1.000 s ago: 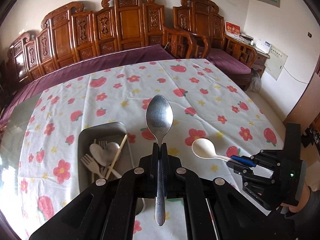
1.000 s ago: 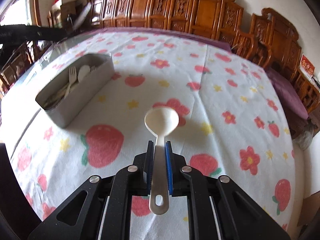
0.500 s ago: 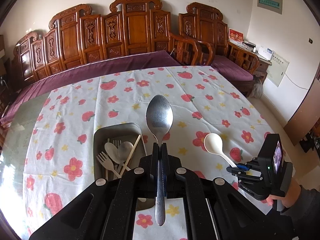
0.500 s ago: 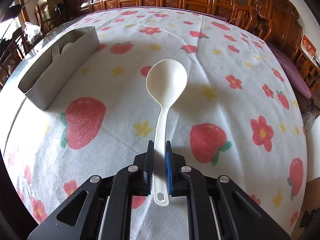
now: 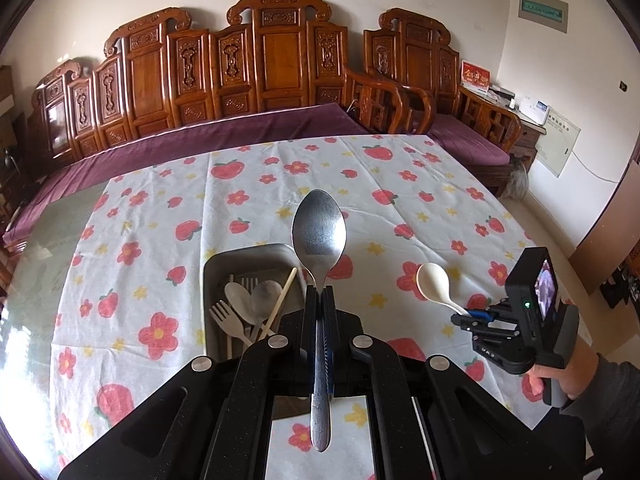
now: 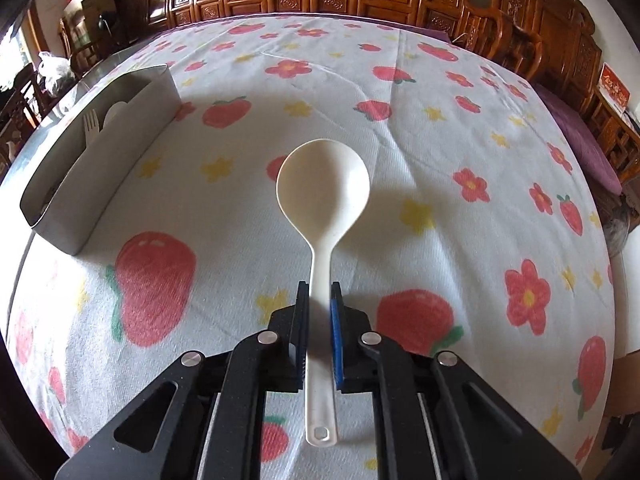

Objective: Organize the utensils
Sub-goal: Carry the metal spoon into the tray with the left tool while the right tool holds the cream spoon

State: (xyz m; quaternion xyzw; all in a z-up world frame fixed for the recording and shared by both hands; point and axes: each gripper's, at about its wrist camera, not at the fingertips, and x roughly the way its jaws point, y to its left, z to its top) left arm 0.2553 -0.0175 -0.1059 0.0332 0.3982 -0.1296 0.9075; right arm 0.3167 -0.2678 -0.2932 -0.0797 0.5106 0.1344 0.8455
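Note:
My left gripper [image 5: 319, 294] is shut on a metal spoon [image 5: 319, 232], held above the table near the grey utensil tray [image 5: 212, 272]. The tray holds a pale fork [image 5: 224, 316], spoons and a chopstick. My right gripper [image 6: 320, 292] has its jaws slightly apart around the handle of a white plastic spoon [image 6: 322, 184], which lies low over the tablecloth. The right gripper [image 5: 468, 314] and white spoon [image 5: 432, 280] also show at the right of the left wrist view. The tray [image 6: 100, 152] sits at the left of the right wrist view.
A floral tablecloth [image 6: 440, 160] covers the table. Carved wooden benches [image 5: 260, 60] with purple cushions stand behind the table. The table's right edge [image 5: 532, 240] is close to the right gripper.
My left gripper rose and pulled back with the metal spoon. My right gripper lowered toward the cloth, and its jaws loosened around the white spoon, which slid forward.

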